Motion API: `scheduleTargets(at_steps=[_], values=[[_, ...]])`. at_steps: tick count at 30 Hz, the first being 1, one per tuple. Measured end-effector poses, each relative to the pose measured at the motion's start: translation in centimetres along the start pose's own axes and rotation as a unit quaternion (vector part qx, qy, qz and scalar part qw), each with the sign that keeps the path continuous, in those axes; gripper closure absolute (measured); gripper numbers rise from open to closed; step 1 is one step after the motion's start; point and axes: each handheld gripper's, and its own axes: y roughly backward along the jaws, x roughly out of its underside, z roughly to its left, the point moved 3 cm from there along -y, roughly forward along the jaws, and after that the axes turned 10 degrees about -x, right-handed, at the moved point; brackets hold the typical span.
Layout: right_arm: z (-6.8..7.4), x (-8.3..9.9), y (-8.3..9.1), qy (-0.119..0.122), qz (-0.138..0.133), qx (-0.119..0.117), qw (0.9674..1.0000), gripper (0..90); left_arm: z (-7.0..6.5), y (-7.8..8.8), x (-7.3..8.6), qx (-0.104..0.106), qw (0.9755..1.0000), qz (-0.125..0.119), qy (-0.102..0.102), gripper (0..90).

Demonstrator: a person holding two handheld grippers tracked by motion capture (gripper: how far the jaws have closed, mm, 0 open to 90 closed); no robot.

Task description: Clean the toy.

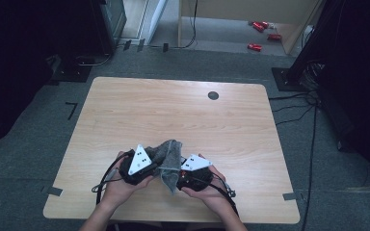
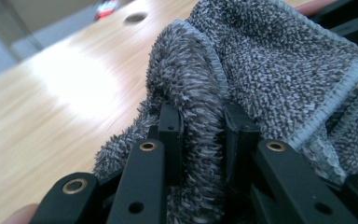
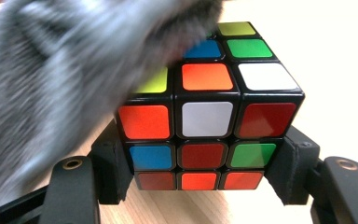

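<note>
A grey terry cloth [image 1: 171, 155] is bunched between both hands near the table's front edge. My left gripper [image 2: 200, 127] is shut on a thick fold of the cloth [image 2: 270, 60], with pile bulging between the black jaws. My right gripper [image 3: 205, 163] is shut on a colour-scrambled puzzle cube [image 3: 207, 116], its jaws pressing the cube's lower left and right sides. The cloth [image 3: 51, 93] drapes blurred over the cube's upper left corner. In the high view the left gripper [image 1: 155, 165] and right gripper [image 1: 182, 172] meet under the cloth, which hides the cube.
The wooden table [image 1: 173, 110] has a dark round hole [image 1: 213, 95] near its far edge. Cables trail from both grippers toward the front edge. Red objects [image 1: 260, 33] lie on the floor beyond the table, and dark equipment stands at both sides.
</note>
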Motion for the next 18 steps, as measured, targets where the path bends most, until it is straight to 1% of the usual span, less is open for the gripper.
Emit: scheduleTargets(at_steps=[1, 2, 3, 4, 5, 6, 7, 8, 9, 10, 12, 14, 15, 16, 17, 18], values=[[0.0, 0.0, 0.0, -0.001, -0.003, -0.003, 1.0000, 34.5, 0.2, 0.1, -0.1, 0.003, 0.9999, -0.001, 0.010, 73.9], [0.0, 0.0, 0.1, -0.003, -0.007, -0.007, 0.9999, 34.4, 0.0, 0.3, -0.3, 0.007, 0.9998, -0.008, 0.015, 74.0], [0.0, 0.0, 0.1, -0.003, -0.007, -0.007, 0.9999, 34.4, 0.0, 0.3, -0.3, 0.007, 0.9998, -0.008, 0.015, 74.0], [0.0, -0.2, 0.1, -0.003, -0.013, -0.011, 0.9999, 34.4, -1.0, 0.6, -0.9, 0.019, 0.9996, -0.023, -0.001, 73.9], [0.0, -0.2, 0.1, -0.003, -0.013, -0.011, 0.9999, 34.4, -1.0, 0.6, -0.9, 0.019, 0.9996, -0.023, -0.001, 73.8], [0.0, -0.2, -0.1, -0.003, -0.009, -0.008, 0.9999, 34.4, -2.3, 0.6, -1.3, 0.037, 0.9985, -0.031, -0.024, 73.5], [0.0, -0.2, -0.1, -0.003, -0.006, -0.006, 1.0000, 34.4, -2.8, 0.5, -1.4, 0.044, 0.9981, -0.032, -0.028, 73.3], [0.0, -0.1, -0.2, 0.000, -0.002, -0.004, 1.0000, 34.4, -2.9, 0.4, -1.4, 0.046, 0.9981, -0.030, -0.030, 73.1], [0.0, 0.0, -0.2, 0.004, 0.003, 0.000, 1.0000, 34.4, -2.7, 0.3, -1.3, 0.049, 0.9981, -0.028, -0.025, 72.9], [0.0, 0.1, 0.0, 0.004, 0.004, 0.002, 1.0000, 34.4, -2.4, 0.2, -1.1, 0.048, 0.9984, -0.025, -0.019, 72.7], [-0.2, 0.1, 0.2, 0.004, 0.004, 0.004, 1.0000, 34.4, -1.3, 0.0, -0.7, 0.026, 0.9996, -0.011, -0.009, 72.8], [-0.4, 0.1, 0.3, 0.004, 0.002, 0.005, 1.0000, 34.4, -0.5, -0.1, -0.4, 0.019, 0.9997, 0.000, 0.012, 73.0], [-0.4, 0.1, 0.3, 0.002, -0.001, 0.002, 1.0000, 34.4, -0.5, -0.1, -0.4, 0.019, 0.9997, 0.000, 0.012, 73.0], [-0.4, 0.1, 0.3, 0.001, -0.003, 0.001, 1.0000, 34.4, -0.5, 0.1, -0.4, 0.022, 0.9996, -0.003, 0.016, 73.1], [-0.4, 0.1, 0.3, 0.002, -0.004, -0.001, 1.0000, 34.4, -0.9, 0.2, -0.6, 0.028, 0.9995, -0.011, 0.010, 73.1], [-0.4, 0.1, 0.3, 0.002, -0.005, -0.002, 1.0000, 34.4, -1.4, 0.4, -0.9, 0.041, 0.9990, -0.018, 0.002, 73.0]])
